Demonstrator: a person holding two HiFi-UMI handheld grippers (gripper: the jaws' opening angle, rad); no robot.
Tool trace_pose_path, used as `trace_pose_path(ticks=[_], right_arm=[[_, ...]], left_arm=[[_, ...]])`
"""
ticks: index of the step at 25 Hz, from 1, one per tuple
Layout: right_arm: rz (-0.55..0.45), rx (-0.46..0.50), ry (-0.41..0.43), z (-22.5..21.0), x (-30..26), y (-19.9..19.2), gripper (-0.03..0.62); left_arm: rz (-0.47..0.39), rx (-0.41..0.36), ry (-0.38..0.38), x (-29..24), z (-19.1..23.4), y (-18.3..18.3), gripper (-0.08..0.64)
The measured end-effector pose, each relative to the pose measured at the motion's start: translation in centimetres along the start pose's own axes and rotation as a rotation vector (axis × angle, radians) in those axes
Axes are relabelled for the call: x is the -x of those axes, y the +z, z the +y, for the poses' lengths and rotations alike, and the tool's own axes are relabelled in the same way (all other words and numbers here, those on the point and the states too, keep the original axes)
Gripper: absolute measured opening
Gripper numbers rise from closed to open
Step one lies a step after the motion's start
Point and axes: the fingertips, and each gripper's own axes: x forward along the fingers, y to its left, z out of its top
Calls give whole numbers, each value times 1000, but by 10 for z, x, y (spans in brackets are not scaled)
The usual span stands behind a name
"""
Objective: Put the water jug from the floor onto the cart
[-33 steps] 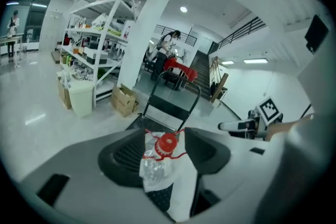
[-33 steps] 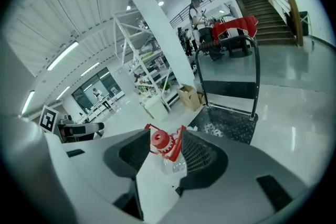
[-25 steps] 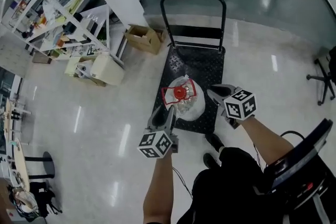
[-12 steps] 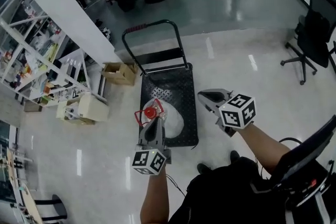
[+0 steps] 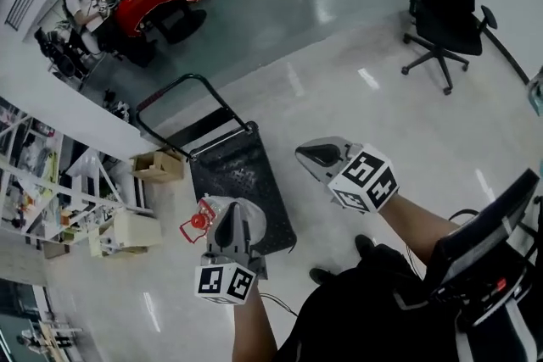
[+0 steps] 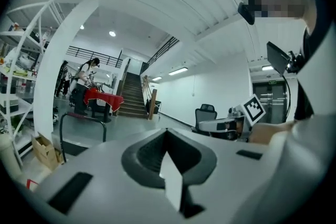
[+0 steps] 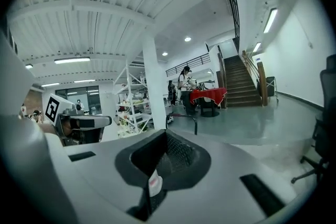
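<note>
The clear plastic water jug with a red cap (image 5: pixel 256 220) is lying at the 6 o'clock end of the black metal platform cart (image 5: pixel 233 169). The left gripper (image 5: pixel 227 214) is hovering over it and the right gripper (image 5: pixel 304 153) is hanging at the cart's 3 o'clock, both pinching shut on nothing.

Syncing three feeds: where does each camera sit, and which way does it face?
Head view: on the person's head, steeply down at cart and water jug; forearms, left gripper, right gripper show.
Left gripper view: on the left gripper, level toward the stairs; its shut jaws and the right gripper show.
Right gripper view: on the right gripper, level toward the red table; its shut jaws and the left gripper show.
Both gripper views share stairs and red table.
</note>
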Motion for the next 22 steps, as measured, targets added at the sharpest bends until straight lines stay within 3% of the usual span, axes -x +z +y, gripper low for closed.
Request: trace_pose_path(ticks=[5, 9, 17, 22], right_arm=[[14, -57, -1, -25, 38, -22, 3], [-18, -76, -12, -16, 66, -18, 3], [-44, -31, -63, 72, 119, -43, 2], [-43, -61, -138, 147, 163, -69, 3]], left_arm=[[50, -5, -20, -19, -51, -11, 2], [51, -16, 8, -8, -66, -13, 2], [59, -55, -91, 84, -101, -47, 2], [43, -48, -158, 163, -111, -57, 2]])
